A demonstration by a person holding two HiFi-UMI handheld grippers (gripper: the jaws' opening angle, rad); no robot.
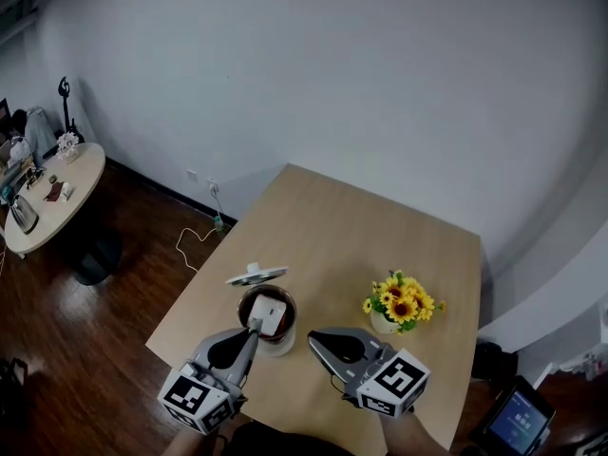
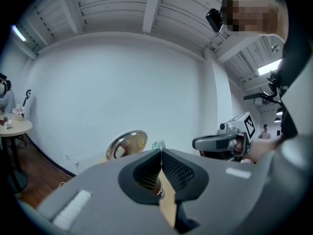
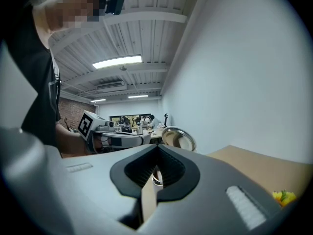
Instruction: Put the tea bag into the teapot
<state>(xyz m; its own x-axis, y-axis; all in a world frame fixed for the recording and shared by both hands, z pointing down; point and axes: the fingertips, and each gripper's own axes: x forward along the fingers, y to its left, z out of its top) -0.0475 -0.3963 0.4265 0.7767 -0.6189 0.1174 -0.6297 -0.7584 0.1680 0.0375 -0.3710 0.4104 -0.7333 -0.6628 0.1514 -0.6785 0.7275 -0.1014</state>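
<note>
A glass teapot [image 1: 267, 323] stands open near the table's front left, with a white tea bag [image 1: 273, 315] hanging inside its mouth. Its metal lid [image 1: 256, 275] rests on the table just behind it. My left gripper [image 1: 254, 329] is at the pot's near rim, its jaws pressed together on the tea bag's small tag [image 2: 157, 145]. The right gripper [image 1: 313, 338] hovers just right of the pot, jaws closed with nothing in them. In the right gripper view the lid [image 3: 178, 138] shows beyond the jaws [image 3: 157, 148].
A small pot of sunflowers [image 1: 400, 304] stands right of the teapot. The wooden table [image 1: 351, 226] stretches back toward a white wall. A round side table [image 1: 52, 193] with clutter is far off on the left, and a cable [image 1: 195, 240] lies on the dark floor.
</note>
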